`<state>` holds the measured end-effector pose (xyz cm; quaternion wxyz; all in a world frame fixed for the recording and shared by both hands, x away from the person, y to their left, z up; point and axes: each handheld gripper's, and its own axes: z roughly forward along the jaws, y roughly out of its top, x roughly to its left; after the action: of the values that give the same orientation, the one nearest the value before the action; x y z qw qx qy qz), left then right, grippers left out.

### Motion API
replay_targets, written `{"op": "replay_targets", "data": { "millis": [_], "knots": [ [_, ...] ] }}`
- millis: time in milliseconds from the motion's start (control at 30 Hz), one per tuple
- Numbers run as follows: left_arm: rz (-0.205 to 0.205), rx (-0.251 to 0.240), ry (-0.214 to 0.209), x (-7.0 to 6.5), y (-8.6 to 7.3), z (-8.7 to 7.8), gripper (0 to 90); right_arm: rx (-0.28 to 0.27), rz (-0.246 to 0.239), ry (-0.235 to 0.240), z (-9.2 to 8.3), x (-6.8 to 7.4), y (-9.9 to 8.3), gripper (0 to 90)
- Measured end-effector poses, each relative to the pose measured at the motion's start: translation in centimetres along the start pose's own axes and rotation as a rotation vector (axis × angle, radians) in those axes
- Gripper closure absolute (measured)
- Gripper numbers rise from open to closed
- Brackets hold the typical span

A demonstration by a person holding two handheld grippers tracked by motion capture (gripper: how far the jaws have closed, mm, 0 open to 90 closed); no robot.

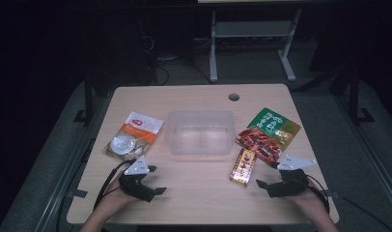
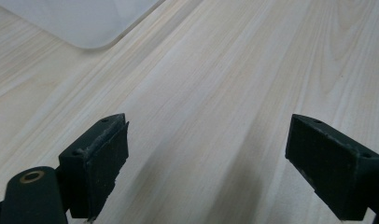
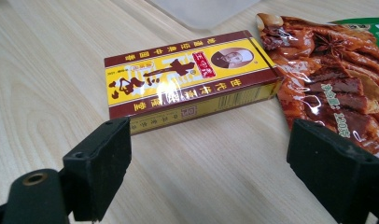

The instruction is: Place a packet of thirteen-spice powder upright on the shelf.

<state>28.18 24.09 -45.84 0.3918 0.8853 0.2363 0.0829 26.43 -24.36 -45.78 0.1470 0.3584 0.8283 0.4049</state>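
A clear plastic container [image 1: 200, 131] stands at the middle of the wooden table [image 1: 194, 198]. Left of it lies a white and orange packet [image 1: 133, 135]. On its right lies a green and red snack packet [image 1: 269, 133] [image 3: 337, 88], with a small yellow and dark red box [image 1: 243, 166] [image 3: 187, 79] beside it. My left gripper [image 1: 156, 180] [image 2: 208, 158] rests open near the front left, with bare wood between its jaws. At the front right my right gripper [image 1: 265, 174] [image 3: 208, 163] is open too, facing the box from a short way off and touching nothing.
A round cable hole [image 1: 233, 96] sits near the table's far edge. A corner of the container [image 2: 85, 18] lies ahead of the left gripper. Beyond the table stand a white desk frame [image 1: 252, 43] and cables on a dark floor.
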Motion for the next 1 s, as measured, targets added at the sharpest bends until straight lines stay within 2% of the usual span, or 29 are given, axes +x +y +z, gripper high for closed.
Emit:
{"op": "replay_targets", "data": {
  "millis": [133,233,267,300,333,367,400,533,733,800,900,1000],
  "knots": [
    [0.010,0.001,-0.001,-0.3,0.2,0.1,12.6,-0.002,-0.001,0.004,0.0,0.0,0.1,13.4],
    [0.006,-0.004,-0.005,-0.5,0.2,0.1,12.6,0.018,-0.005,0.000,-0.1,0.0,0.2,14.2],
    [0.017,-0.001,-0.009,-0.6,0.2,0.0,12.7,0.031,-0.004,-0.003,-0.2,0.0,0.4,20.0],
    [0.017,-0.001,-0.009,-0.6,0.2,0.0,12.7,0.031,-0.004,-0.003,-0.2,0.0,0.4,20.0],
    [0.012,-0.008,-0.012,-0.7,0.2,0.0,12.7,0.032,-0.003,-0.003,-0.2,0.0,0.6,24.7],
    [0.011,-0.011,-0.014,-0.8,0.2,-0.1,12.7,0.029,-0.004,-0.012,-0.3,0.0,0.8,30.3],
    [0.010,-0.013,-0.014,-0.8,0.2,-0.1,12.6,0.023,-0.003,-0.012,-0.4,-0.1,1.1,39.8],
    [0.017,-0.012,-0.014,-0.8,0.3,-0.1,12.7,0.019,0.006,-0.019,-0.4,-0.4,2.2,61.2],
    [0.009,-0.018,-0.010,-0.8,0.5,-0.2,12.7,0.013,0.015,-0.011,0.1,-1.5,3.3,86.0],
    [0.006,-0.026,-0.007,-0.8,0.6,-0.3,12.8,0.009,0.010,-0.021,0.4,-1.9,3.6,89.6],
    [0.008,-0.037,-0.002,-1.0,0.8,-0.2,12.9,-0.001,-0.011,-0.033,0.9,-2.7,4.5,89.7],
    [0.021,-0.027,-0.004,-1.1,0.8,-0.1,12.9,-0.001,-0.018,-0.052,2.1,-3.4,5.8,89.8]
  ]
}}
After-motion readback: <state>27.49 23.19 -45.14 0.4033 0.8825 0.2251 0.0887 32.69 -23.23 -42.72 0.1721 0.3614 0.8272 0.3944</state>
